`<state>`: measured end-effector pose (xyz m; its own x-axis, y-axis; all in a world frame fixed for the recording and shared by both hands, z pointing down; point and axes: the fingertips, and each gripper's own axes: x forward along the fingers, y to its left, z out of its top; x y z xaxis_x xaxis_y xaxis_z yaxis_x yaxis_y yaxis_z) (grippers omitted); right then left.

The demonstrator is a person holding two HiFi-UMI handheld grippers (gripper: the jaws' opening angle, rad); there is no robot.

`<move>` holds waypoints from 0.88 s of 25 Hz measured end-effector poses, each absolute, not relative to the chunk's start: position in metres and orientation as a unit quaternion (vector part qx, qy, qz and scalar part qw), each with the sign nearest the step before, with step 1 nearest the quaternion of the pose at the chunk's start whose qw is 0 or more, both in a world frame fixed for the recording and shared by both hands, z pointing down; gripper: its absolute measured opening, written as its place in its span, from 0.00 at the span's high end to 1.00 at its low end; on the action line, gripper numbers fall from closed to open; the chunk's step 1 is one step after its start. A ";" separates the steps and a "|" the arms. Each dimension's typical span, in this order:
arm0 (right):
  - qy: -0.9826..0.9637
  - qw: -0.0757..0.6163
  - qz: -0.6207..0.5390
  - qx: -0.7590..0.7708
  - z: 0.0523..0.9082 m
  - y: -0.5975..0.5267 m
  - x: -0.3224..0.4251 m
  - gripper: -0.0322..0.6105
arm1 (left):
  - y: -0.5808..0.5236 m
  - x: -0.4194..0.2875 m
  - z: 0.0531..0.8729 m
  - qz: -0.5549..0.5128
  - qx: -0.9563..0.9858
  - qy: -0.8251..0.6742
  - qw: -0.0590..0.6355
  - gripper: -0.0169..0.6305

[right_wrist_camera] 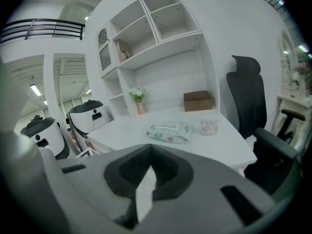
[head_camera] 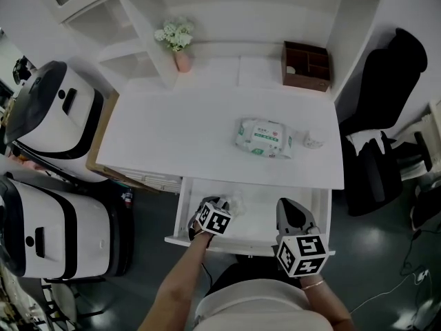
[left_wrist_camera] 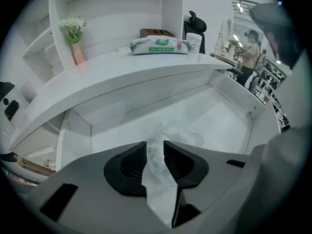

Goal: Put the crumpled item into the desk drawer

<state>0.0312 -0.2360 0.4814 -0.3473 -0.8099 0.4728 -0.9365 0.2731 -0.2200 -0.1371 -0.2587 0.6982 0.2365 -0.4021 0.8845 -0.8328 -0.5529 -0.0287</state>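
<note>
The crumpled item (head_camera: pixel 235 201), a wad of clear, whitish plastic, lies on the floor of the open white desk drawer (head_camera: pixel 265 205) near its left side. My left gripper (head_camera: pixel 222 204) points steeply down into the drawer right over it. In the left gripper view the wad (left_wrist_camera: pixel 176 133) shows through the narrow gap between the left gripper's (left_wrist_camera: pixel 155 149) black pads, which stand apart and do not press on it. My right gripper (head_camera: pixel 286 205) hovers over the right part of the drawer, and in its own view the right gripper (right_wrist_camera: pixel 150 153) has its jaws shut on nothing.
On the white desk top (head_camera: pixel 179 136) lie a pack of wet wipes (head_camera: pixel 264 138) and a small jar (head_camera: pixel 315 140). A brown wooden box (head_camera: pixel 305 65) and a flower vase (head_camera: pixel 178 44) stand at the back. A black chair (head_camera: pixel 386 129) is at the right; white-and-black appliances (head_camera: pixel 55 109) at the left.
</note>
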 end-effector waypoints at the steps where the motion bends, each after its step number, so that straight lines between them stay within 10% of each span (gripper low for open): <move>1: -0.787 0.134 0.235 0.554 0.481 -0.236 0.031 0.95 | -0.259 -0.138 0.695 0.456 0.751 -0.415 0.234 0.81; 22: -0.809 0.128 0.222 0.529 0.473 -0.235 0.016 0.95 | -0.275 -0.168 0.562 0.278 0.760 -0.551 0.205 0.94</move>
<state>0.0164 -0.2350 0.4727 -0.4065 -0.7995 0.4422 -0.9132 0.3407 -0.2235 -0.1681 -0.2752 0.5619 0.2390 -0.7230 0.6482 -0.9511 -0.3089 0.0062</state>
